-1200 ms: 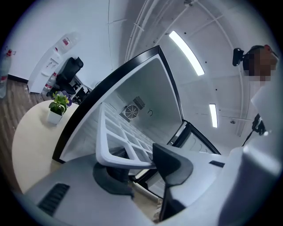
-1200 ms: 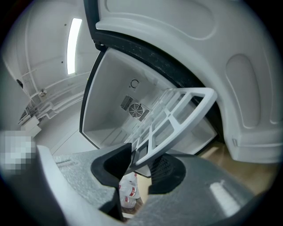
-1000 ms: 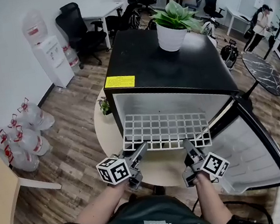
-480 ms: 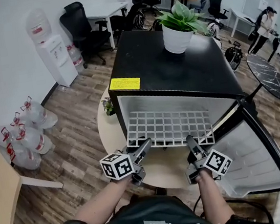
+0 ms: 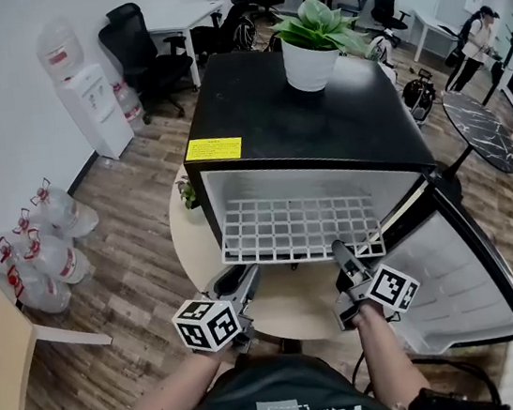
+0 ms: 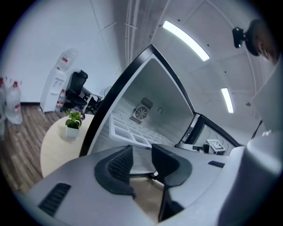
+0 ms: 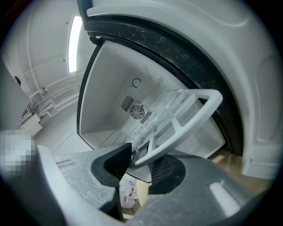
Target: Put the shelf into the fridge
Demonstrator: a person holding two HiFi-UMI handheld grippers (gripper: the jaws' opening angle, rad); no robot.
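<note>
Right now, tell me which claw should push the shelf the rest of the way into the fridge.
Right. The right claw grips the shelf's front rim, facing the open fridge; the left claw stands open, holding nothing.

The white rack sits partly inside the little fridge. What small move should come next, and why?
Probably push the shelf straight back, keeping it level. Its front edge juts out of the open fridge, and the jaws of the right gripper are closed on that edge, well placed to slide it in.
</note>
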